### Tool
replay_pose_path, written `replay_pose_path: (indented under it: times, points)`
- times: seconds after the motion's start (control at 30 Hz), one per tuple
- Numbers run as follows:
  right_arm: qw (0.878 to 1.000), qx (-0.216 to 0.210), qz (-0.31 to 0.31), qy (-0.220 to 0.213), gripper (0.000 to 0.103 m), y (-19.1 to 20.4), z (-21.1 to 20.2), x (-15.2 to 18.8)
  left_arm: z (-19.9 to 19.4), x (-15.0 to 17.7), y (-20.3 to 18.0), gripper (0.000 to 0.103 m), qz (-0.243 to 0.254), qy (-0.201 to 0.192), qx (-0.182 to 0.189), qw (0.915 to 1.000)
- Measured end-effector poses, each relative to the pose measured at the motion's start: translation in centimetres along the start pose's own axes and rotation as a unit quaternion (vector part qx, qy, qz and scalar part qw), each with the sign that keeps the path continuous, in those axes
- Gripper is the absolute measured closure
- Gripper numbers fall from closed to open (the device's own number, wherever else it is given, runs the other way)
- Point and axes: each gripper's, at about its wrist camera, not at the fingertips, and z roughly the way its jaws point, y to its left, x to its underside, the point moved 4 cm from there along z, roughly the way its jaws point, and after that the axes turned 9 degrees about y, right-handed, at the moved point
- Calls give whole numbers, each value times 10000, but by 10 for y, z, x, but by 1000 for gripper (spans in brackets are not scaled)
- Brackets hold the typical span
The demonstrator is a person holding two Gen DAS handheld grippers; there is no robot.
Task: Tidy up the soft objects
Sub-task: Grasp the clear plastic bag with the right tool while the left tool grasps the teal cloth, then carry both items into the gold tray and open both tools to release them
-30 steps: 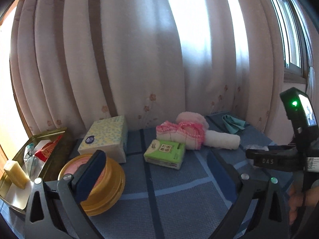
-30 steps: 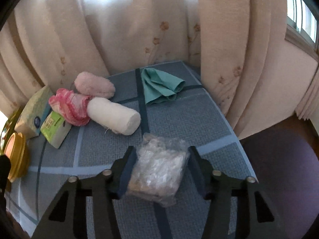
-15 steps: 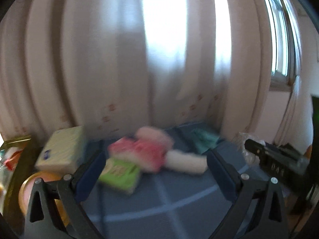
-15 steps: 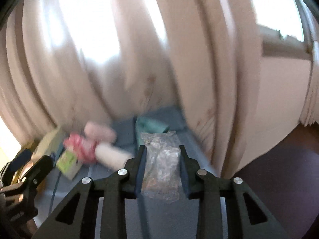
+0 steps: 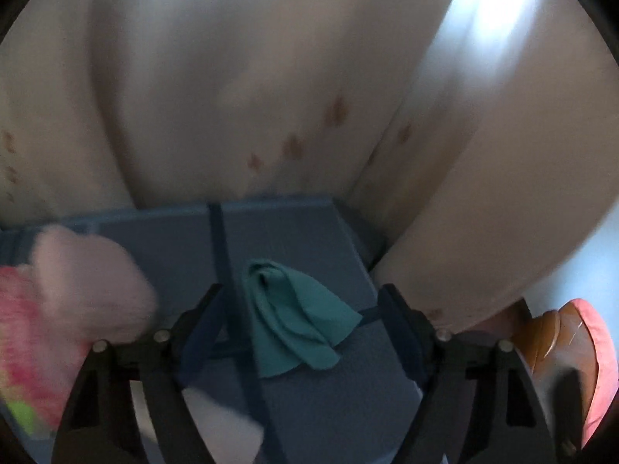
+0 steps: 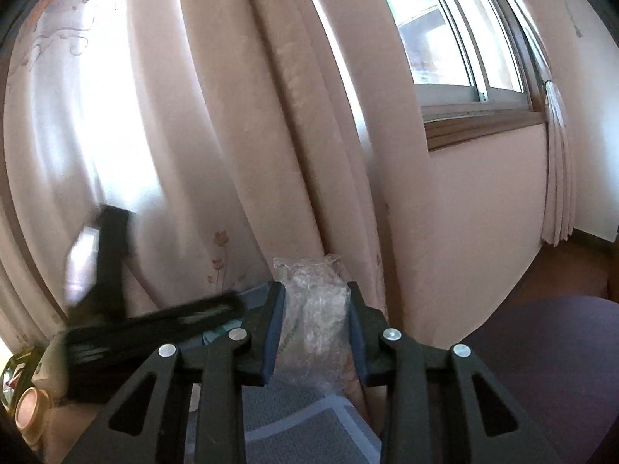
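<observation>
1. A fluffy pale-pink roll [image 5: 89, 282] and a pink-and-white knitted bundle [image 5: 27, 348] crowd the left edge of the left wrist view, blurred, just beside the left gripper [image 5: 298, 332]; a white roll [image 5: 224, 425] shows under its left finger.
2. The left gripper stands wide, its fingers either side of a crumpled teal cloth [image 5: 298, 321] that lies on the tabletop [image 5: 309, 406]; whether they touch it cannot be told.
3. The right gripper [image 6: 315, 332] is clamped on a clear plastic bag [image 6: 313, 309], crinkled, translucent and stuffed with whitish material, held up above the tabletop's corner.
4. The left tool's black body crosses the right wrist view at left, in front of a round yellow tin [image 6: 33, 406].
5. A blue-grey checked cloth covers the tabletop; cream curtains [image 6: 271, 116] with small flower prints hang close behind, beside a window [image 6: 456, 38] and a pale wall.
</observation>
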Motion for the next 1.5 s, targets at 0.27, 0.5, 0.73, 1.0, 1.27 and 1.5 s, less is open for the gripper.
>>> replay_pose_path:
  times: [0.27, 0.5, 0.73, 1.0, 1.27, 1.5]
  points:
    - [9997, 57, -156, -184, 69, 4, -6, 4, 15, 2, -7, 86, 200, -108, -305, 9993]
    - [9999, 31, -106, -86, 69, 2, -4, 9, -30, 24, 7, 95, 394, -733, 100, 9965]
    - [9989, 147, -409, -146, 69, 13, -5, 8, -103, 75, 32, 95, 831, -1734, -311, 9808]
    - [9948, 244, -939, -300, 69, 35, -11, 12, -139, 105, 65, 95, 872, -2052, -944, 9702]
    - [9945, 155, -974, -366, 69, 58, -26, 26, -174, 134, 109, 95, 691, -2385, -1346, 9593]
    - [9924, 2, -1179, -353, 69, 94, -38, 43, -193, 144, 144, 95, 389, -2533, -1471, 9554]
